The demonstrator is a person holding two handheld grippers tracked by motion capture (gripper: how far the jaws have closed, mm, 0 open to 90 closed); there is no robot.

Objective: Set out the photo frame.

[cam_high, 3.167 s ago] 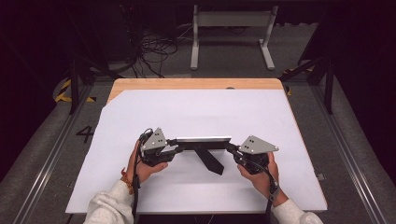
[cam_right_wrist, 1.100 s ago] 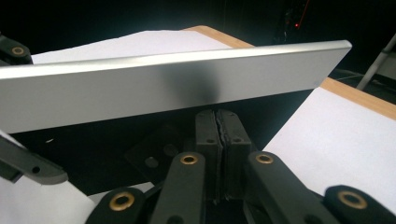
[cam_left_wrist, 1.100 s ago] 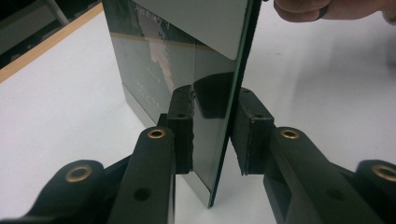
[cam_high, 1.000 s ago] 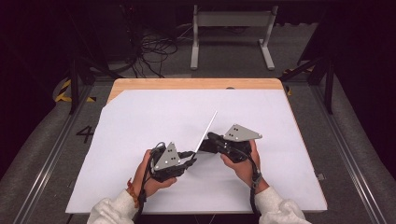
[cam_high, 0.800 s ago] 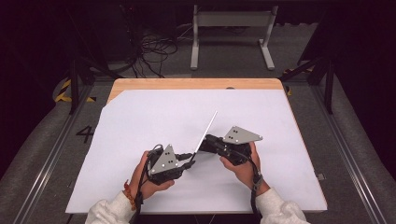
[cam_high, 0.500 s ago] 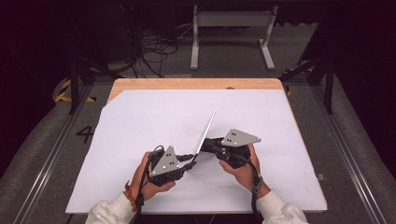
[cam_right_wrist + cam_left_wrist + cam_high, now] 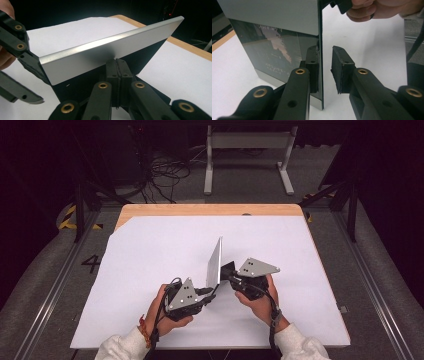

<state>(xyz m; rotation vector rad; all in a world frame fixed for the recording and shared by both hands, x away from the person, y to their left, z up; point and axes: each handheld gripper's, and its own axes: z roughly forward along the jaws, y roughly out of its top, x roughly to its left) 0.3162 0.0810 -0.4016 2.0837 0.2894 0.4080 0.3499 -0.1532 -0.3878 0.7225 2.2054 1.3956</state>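
- Since approx 3 s back, the panel (image 7: 214, 262) went from lying flat between my hands to standing on edge on the bench (image 7: 150, 245), near the front middle.
- My right gripper (image 7: 116, 65) was clamped fully on its far face, jaws pinched tight – it carried the panel.
- My left gripper (image 7: 324, 67) had just been closing round the near bottom edge: one pad touched the dark glass, the other stood off w/ a gap, so no grip yet.
- Judged: handover or two-handed hold was approx half set; the left needed to finish closing.
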